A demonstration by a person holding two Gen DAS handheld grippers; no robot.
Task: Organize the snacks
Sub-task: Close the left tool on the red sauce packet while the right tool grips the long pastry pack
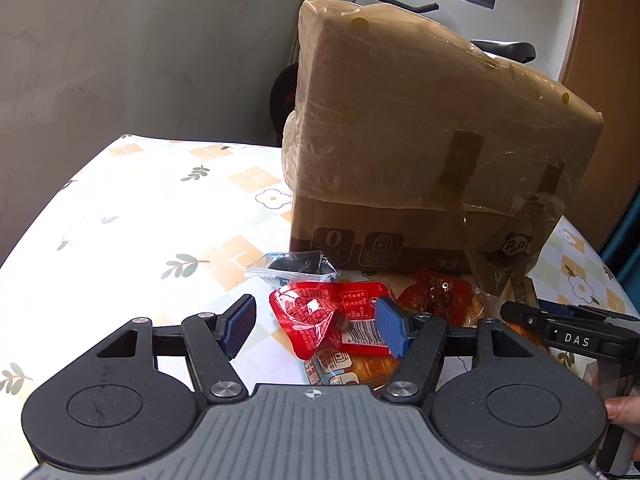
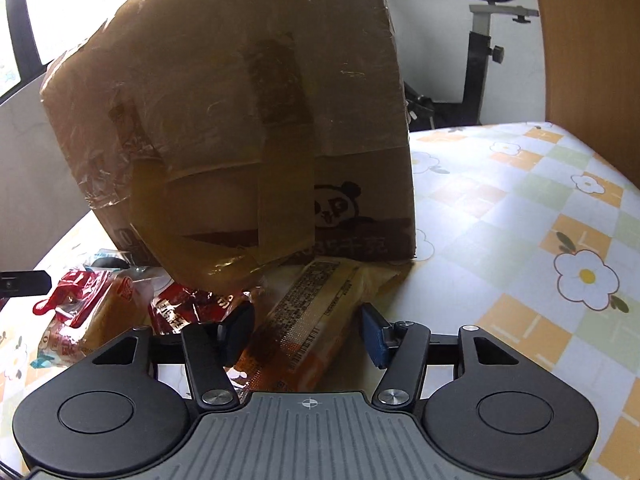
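Your left gripper (image 1: 316, 330) jaws wide, empty, over red packet (image 1: 320, 320) before cardboard box (image 1: 420, 140); right gripper (image 2: 308, 334) likewise straddling orange bread pack (image 2: 304, 320), probably untouched. Next: close.

A brown cardboard box (image 1: 420, 152), printed with a dark panda logo, was seen on a tablecloth (image 1: 140, 216) patterned in white, orange and pale green checks with white flowers. A glossy red snack packet (image 1: 320, 316) was shown between blue gripper pads (image 1: 390, 326) on black fingers.
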